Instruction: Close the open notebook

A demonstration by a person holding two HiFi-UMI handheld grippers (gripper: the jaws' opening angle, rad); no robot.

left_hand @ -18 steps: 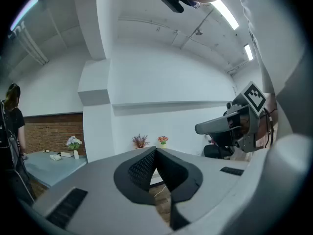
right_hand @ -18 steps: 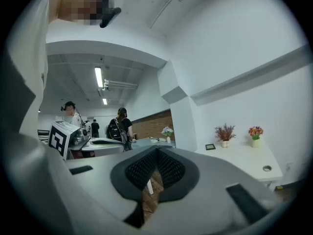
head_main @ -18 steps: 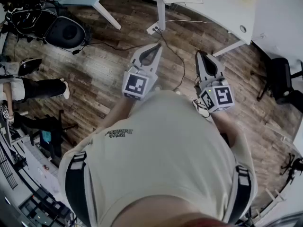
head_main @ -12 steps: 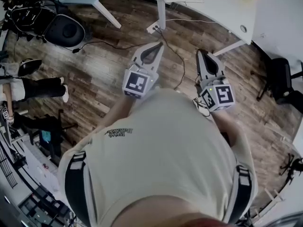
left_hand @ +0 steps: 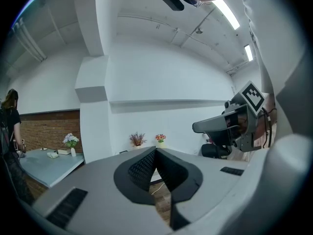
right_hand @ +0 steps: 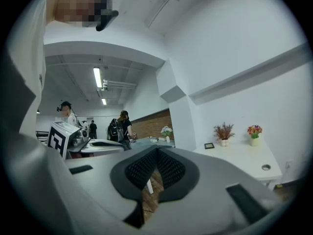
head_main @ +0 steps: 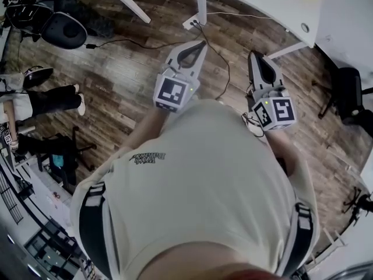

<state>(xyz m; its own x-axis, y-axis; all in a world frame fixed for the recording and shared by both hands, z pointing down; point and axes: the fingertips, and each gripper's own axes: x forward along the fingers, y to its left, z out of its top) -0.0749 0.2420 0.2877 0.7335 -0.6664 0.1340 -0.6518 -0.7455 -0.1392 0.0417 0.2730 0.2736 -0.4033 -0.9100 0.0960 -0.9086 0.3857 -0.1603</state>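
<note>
No notebook shows in any view. In the head view my left gripper (head_main: 201,42) and right gripper (head_main: 254,53) are held side by side at chest height over the wooden floor, both pointing away from me. Each is shut with nothing between its jaws. In the left gripper view the left gripper (left_hand: 156,150) has its dark pads meeting at the tip. The right gripper view shows the right gripper (right_hand: 156,149) closed in the same way. Each gripper also shows in the other's view: the right gripper (left_hand: 230,126) and the left gripper (right_hand: 93,143).
A white table (head_main: 280,7) with a white leg (head_main: 201,4) stands ahead, a cable (head_main: 220,69) trailing on the floor below it. A black office chair (head_main: 63,30) is at the far left, another dark chair (head_main: 349,95) at the right. A person's legs (head_main: 49,105) lie at the left edge.
Both grippers sit a little higher in the head view, and the floor scene has shifted slightly. Both stay shut and empty.
</note>
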